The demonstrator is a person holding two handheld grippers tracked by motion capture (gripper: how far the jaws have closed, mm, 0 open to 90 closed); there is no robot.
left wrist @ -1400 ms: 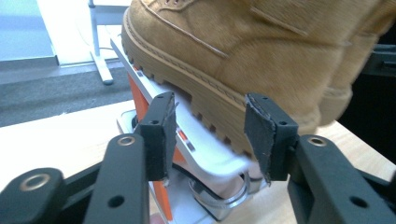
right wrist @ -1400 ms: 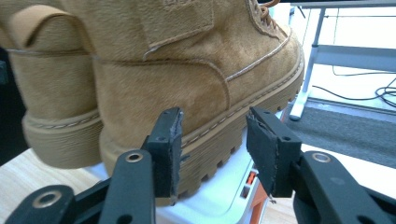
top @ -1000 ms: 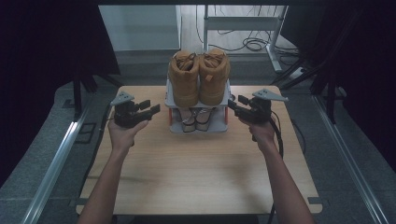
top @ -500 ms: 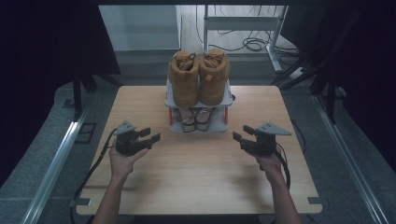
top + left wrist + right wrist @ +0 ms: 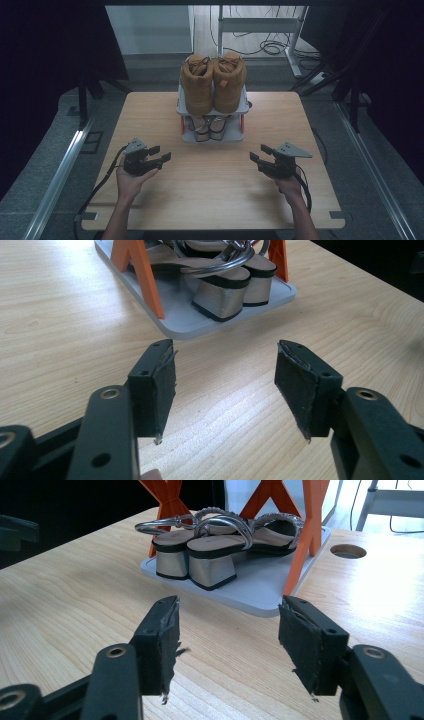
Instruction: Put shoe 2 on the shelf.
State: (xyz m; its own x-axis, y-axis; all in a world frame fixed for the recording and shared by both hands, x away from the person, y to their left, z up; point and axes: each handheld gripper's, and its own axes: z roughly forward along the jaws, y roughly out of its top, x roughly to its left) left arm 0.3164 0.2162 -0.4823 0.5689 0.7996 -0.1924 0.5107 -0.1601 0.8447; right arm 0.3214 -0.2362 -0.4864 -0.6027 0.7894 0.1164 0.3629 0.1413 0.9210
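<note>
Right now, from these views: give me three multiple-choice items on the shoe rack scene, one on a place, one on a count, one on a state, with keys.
1. Where do the tan boots stand?
A. on the top shelf of the shoe rack
B. on the table beside it
C. on the bottom shelf

2. How many block-heeled sandals sit on the bottom shelf?
A. one
B. two
C. four

3. What state is the left claw in?
A. shut on a sandal
B. shut on nothing
C. open, nothing between its jaws

Key: 1 A, the high view shows both boots on the rack's upper tray. 2 B, the right gripper view shows two heels side by side. 3 C, the left gripper view shows bare table between the spread jaws, which have just been opening; the right claw likewise.
</note>
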